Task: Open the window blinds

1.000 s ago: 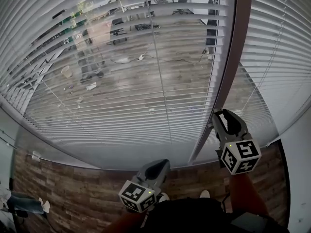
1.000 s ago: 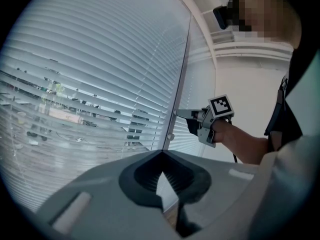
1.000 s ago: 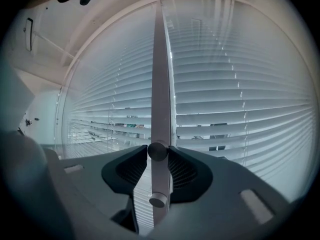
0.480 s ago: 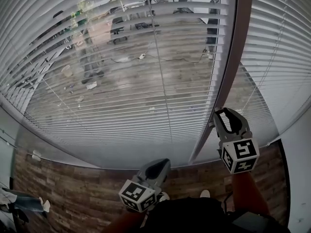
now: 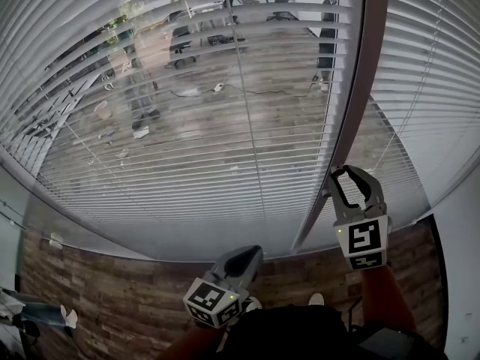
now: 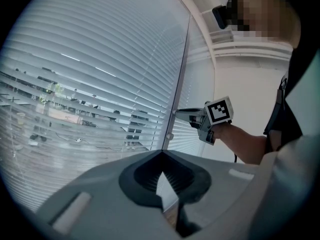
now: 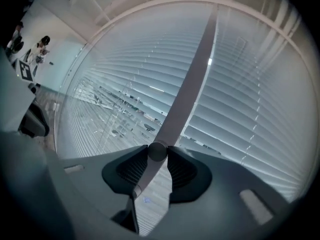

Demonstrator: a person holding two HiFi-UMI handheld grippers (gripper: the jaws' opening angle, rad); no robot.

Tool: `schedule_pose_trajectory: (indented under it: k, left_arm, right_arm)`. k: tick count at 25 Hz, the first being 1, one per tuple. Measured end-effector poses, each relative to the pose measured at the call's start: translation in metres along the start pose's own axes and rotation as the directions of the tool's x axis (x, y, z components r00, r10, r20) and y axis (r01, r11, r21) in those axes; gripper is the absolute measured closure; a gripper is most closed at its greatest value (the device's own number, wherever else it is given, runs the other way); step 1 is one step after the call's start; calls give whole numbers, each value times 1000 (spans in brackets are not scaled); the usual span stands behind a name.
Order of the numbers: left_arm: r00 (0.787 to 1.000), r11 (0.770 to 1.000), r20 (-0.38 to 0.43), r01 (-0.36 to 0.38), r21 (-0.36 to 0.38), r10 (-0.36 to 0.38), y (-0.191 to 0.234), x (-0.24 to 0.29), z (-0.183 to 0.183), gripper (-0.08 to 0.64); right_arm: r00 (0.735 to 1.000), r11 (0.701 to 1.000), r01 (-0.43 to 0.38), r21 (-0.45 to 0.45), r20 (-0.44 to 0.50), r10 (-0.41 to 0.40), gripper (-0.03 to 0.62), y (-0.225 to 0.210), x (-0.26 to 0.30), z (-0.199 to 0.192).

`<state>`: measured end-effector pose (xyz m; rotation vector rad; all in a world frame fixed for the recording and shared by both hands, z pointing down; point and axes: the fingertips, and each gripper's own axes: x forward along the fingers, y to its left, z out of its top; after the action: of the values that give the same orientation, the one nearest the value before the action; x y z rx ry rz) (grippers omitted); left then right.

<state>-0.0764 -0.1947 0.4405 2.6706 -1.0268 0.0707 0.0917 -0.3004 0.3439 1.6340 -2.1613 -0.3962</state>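
Window blinds point(image 5: 187, 126), two slatted panels split by one dark post point(image 5: 360, 103), fill nine to three o'clock above wooden floor point(image 5: 112, 298). At four o'clock the right gripper point(image 5: 346, 171) pinches one round knob point(image 7: 157, 151) against the post. At six o'clock the left gripper point(image 5: 250, 252) sits closed and empty.

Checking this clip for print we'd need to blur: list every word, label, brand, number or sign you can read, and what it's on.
No readable text in any view.
Left marker cube and right marker cube: black-and-white square patterns only, no letters or digits.
Blinds: no label or print visible.
Whatever shows between the slats is too small and blurred to read.
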Motion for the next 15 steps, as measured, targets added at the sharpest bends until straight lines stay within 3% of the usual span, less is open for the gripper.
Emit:
schedule_pose_trajectory:
  k: [5, 10, 15]
  left_arm:
    - [1000, 1000, 1, -3, 1, 3, 1, 1, 0, 558]
    - [1000, 1000, 4, 1, 1, -1, -2, -13, -4, 558]
    - [1000, 1000, 4, 1, 0, -1, -4, -13, -3, 559]
  right_arm:
    - [999, 991, 25, -135, -17, -28, 442, 3, 0, 0]
    - [997, 956, 58, -288, -41, -72, 443, 14, -10, 1]
    - [994, 933, 78, -352, -43, -99, 443, 14, -12, 0]
